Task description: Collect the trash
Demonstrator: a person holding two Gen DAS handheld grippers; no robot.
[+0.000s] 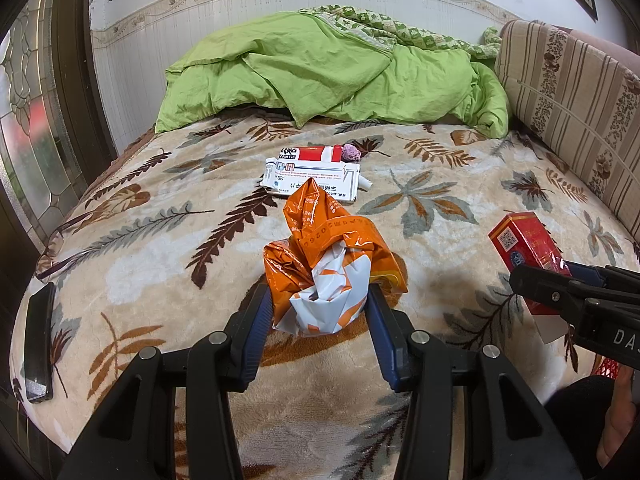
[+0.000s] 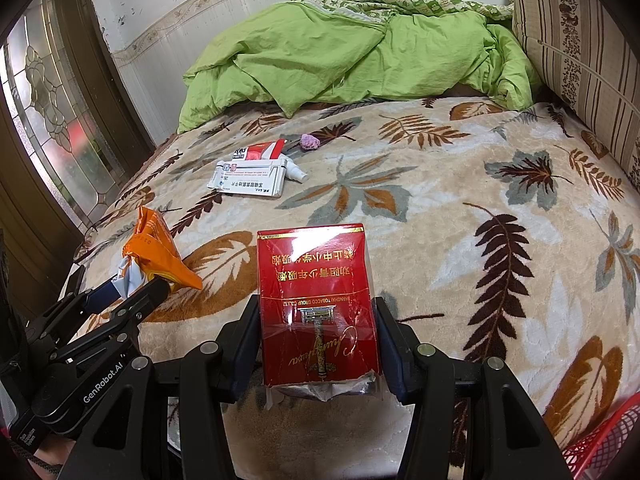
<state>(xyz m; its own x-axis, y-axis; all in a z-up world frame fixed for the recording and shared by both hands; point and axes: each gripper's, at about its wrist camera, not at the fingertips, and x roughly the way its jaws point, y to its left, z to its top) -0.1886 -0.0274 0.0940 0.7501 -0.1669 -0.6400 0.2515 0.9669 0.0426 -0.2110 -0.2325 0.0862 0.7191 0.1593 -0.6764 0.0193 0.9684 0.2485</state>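
My left gripper (image 1: 319,304) is shut on a crumpled orange and white plastic wrapper (image 1: 320,256), held just above the leaf-patterned blanket (image 1: 160,220). From the right wrist view the same wrapper (image 2: 160,252) shows at the left, in the left gripper (image 2: 136,286). My right gripper (image 2: 318,320) is shut on a torn red cigarette pack (image 2: 316,300), pads pressing both its sides. That pack (image 1: 528,252) appears at the right edge of the left wrist view. Farther up the bed lie a white medicine box (image 1: 310,178), a red and white carton (image 1: 308,154) and a small purple wad (image 1: 351,152).
A rumpled green quilt (image 1: 332,76) fills the head of the bed. A striped floral cushion (image 1: 572,112) stands along the right side. A dark phone-like slab (image 1: 38,344) lies at the bed's left edge. A red mesh basket (image 2: 600,440) peeks in at lower right.
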